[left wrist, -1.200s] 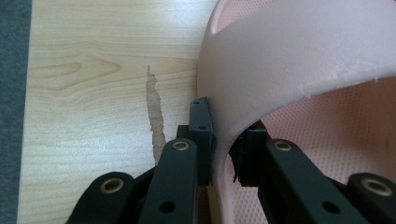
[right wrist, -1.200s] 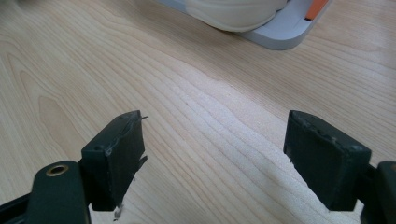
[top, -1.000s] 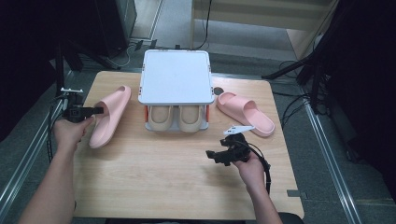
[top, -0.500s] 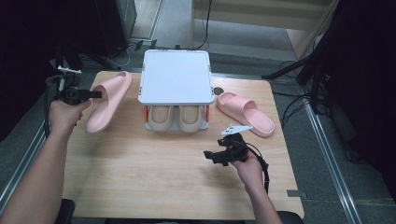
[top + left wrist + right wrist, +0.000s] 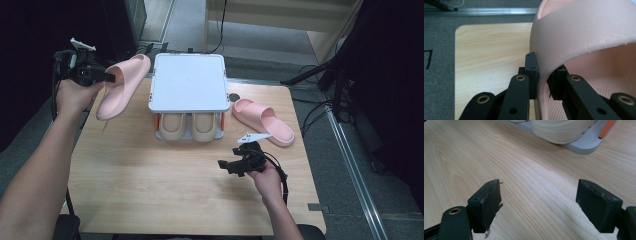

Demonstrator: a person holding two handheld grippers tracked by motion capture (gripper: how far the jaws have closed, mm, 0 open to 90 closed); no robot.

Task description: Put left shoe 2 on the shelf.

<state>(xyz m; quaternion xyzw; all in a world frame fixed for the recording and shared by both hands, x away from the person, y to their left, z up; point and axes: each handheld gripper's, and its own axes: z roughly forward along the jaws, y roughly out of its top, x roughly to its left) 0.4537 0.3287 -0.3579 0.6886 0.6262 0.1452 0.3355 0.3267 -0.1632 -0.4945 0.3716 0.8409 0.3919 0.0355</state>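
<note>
My left gripper (image 5: 106,76) is shut on the strap of a pink slipper (image 5: 122,85) and holds it in the air above the table's left edge, toe pointing down. In the left gripper view the strap of that pink slipper (image 5: 584,32) is pinched between the two pads (image 5: 531,72). A second pink slipper (image 5: 262,121) lies flat on the table to the right of a two-tier white shoe rack (image 5: 189,82). A beige pair (image 5: 187,125) sits on the rack's lower shelf. My right gripper (image 5: 225,165) rests low over the table, open and empty; its pads (image 5: 486,202) stand wide apart.
The wooden table (image 5: 165,185) has bare room in front of the rack and on its left half. Dark stands and cables (image 5: 320,100) lie on the floor to the right. The rack's grey base edge (image 5: 584,146) with a beige shoe (image 5: 559,130) is just beyond my right gripper.
My left hand has lifted the pink slipper off the table, up and toward the far left corner. The right gripper has stayed in place.
</note>
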